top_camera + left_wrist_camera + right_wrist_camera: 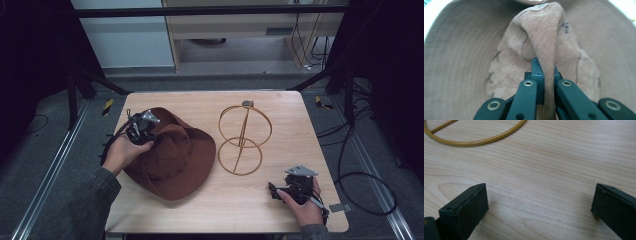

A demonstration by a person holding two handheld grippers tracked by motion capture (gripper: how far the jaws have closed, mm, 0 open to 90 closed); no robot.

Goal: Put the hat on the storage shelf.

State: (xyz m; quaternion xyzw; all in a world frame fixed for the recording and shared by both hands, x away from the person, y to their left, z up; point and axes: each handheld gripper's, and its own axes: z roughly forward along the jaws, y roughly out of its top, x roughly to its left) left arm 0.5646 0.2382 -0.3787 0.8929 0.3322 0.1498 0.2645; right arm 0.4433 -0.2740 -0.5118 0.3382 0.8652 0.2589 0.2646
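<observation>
At the lower right of the high view, the right tool [280,192] rests low over the pale wooden bench [230,210], held in a hand near the bench's front right corner. In the right gripper view its two black jaws stand spread wide over bare wood, with nothing between them.

Left of centre in the high view lies the brown felt wide-brimmed hat [175,155], crown up, its brim reaching toward the front of the bench. The left tool [150,136] sits at the hat's upper left, gripped by a hand with a grey sleeve. In the left gripper view its jaws are pressed together on a raised fold of the hat's crown, pinching the felt between the pads.

Farther back, right of the hat and just beside its brim, stands the gold wire hat stand [243,140], two rings joined by a slanted rod.
</observation>
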